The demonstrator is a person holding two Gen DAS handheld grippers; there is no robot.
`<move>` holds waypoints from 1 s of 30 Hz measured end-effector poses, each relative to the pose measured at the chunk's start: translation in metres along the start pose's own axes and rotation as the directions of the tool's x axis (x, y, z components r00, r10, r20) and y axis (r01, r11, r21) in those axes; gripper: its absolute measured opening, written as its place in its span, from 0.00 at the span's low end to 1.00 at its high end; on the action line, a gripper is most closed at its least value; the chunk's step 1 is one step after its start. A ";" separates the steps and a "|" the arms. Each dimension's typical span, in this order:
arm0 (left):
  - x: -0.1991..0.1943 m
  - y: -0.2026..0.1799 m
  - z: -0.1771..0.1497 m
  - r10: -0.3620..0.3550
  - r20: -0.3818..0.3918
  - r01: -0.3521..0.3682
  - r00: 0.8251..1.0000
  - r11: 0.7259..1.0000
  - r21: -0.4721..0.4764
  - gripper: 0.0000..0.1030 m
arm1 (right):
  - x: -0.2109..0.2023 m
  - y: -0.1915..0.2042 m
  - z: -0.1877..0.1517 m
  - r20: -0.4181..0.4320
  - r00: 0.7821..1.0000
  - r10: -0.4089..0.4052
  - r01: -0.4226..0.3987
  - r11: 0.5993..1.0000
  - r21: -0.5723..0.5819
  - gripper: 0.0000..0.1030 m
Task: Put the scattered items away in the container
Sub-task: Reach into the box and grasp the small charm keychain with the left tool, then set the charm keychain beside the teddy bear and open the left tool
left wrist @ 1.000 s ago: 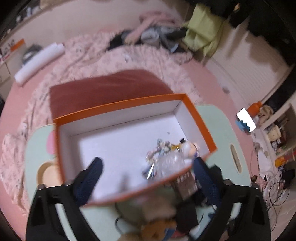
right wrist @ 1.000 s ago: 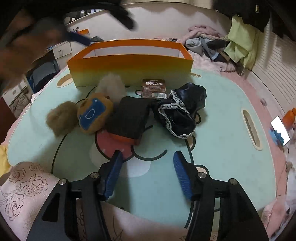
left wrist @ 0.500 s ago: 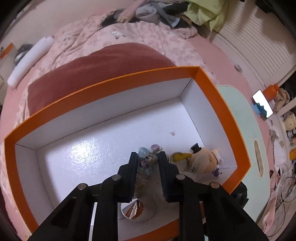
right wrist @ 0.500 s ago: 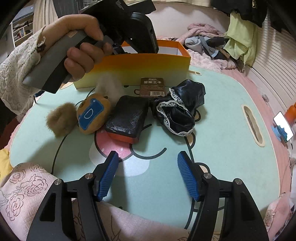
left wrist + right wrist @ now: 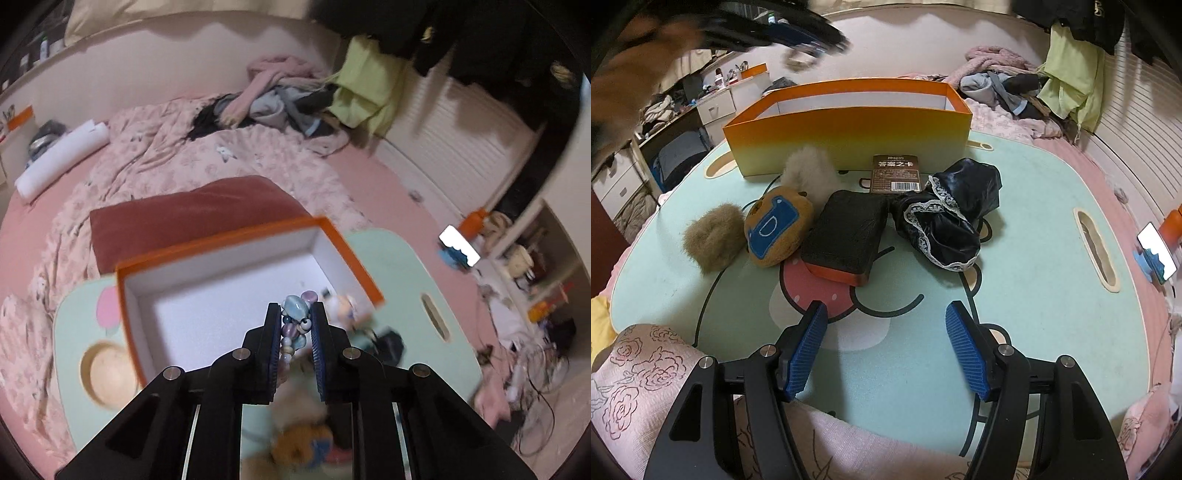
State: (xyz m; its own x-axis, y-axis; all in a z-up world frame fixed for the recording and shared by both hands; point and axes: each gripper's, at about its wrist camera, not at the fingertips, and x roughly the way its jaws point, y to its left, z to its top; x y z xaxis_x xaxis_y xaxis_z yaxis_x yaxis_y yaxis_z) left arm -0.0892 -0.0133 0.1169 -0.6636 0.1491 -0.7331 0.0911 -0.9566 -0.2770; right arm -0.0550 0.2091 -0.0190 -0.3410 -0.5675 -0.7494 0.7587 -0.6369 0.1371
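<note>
My left gripper (image 5: 293, 314) is shut on a string of pastel beads (image 5: 291, 341) and holds it in the air above the orange box (image 5: 229, 240). A small plush figure (image 5: 341, 306) lies inside the box at its right end. In the right wrist view the left gripper (image 5: 798, 33) is a blur at the top left with the bead loop (image 5: 799, 61) hanging from it. My right gripper (image 5: 886, 347) stands open over the near part of the mint table (image 5: 1034, 295), nothing between its fingers. In front of it lie a black case (image 5: 846, 234) and a navy lace-trimmed cloth (image 5: 949, 214).
Before the orange box (image 5: 849, 125) also lie a brown fluffy ball (image 5: 713, 238), a tan plush with a blue patch (image 5: 777, 230), a pale pom-pom (image 5: 809, 168) and a brown card pack (image 5: 895, 173). A bed with a red cushion (image 5: 192, 218) lies behind the table.
The left gripper dipped into the box, shut on the bead string and has risen with it. The right gripper stayed in place, its jaws slightly wider than a second ago.
</note>
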 end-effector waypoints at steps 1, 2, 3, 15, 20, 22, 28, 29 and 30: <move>-0.005 0.003 -0.012 0.008 0.003 -0.008 1.000 1.000 0.001 0.15 | 0.000 0.000 0.000 -0.001 1.000 0.001 -0.001 1.000 -0.002 0.65; -0.009 0.006 -0.024 0.023 0.011 -0.023 1.000 1.000 0.000 0.15 | 0.000 0.000 0.000 -0.001 1.000 0.002 -0.002 1.000 -0.003 0.65; -0.010 0.010 -0.036 0.038 0.020 -0.038 0.999 0.999 -0.002 0.15 | 0.000 0.000 0.000 -0.001 1.000 0.003 -0.003 1.000 -0.004 0.65; 0.026 0.041 -0.101 0.078 -0.025 -0.080 0.997 0.990 -0.116 0.53 | -0.001 -0.001 0.000 -0.009 1.000 0.016 -0.016 1.000 -0.022 0.69; 0.000 0.031 -0.110 0.101 0.056 -0.096 0.993 0.991 -0.094 0.77 | -0.001 -0.001 0.000 -0.011 1.000 0.022 -0.022 0.999 -0.031 0.69; -0.008 0.025 -0.121 0.134 0.061 -0.130 0.989 0.989 -0.064 0.83 | -0.001 -0.001 0.000 -0.012 1.000 0.025 -0.025 0.999 -0.034 0.69; -0.011 0.008 -0.164 0.279 0.035 -0.281 0.960 0.956 0.079 0.85 | -0.001 -0.001 0.000 -0.017 0.999 0.031 -0.032 0.999 -0.044 0.74; -0.010 0.007 -0.169 0.290 0.031 -0.291 0.957 0.953 0.087 0.85 | -0.001 -0.001 0.000 -0.018 0.999 0.032 -0.033 0.998 -0.046 0.74; -0.008 0.007 -0.173 0.292 0.022 -0.293 0.956 0.952 0.090 0.85 | -0.002 -0.001 0.000 -0.019 0.999 0.033 -0.034 0.998 -0.047 0.75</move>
State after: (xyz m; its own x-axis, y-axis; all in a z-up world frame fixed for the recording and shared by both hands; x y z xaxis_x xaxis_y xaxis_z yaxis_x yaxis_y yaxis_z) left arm 0.0448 0.0224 0.0134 -0.6245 -0.1425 -0.7679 0.2140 -0.9768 0.0072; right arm -0.0551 0.2108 -0.0180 -0.3053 -0.5781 -0.7567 0.7949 -0.5923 0.1318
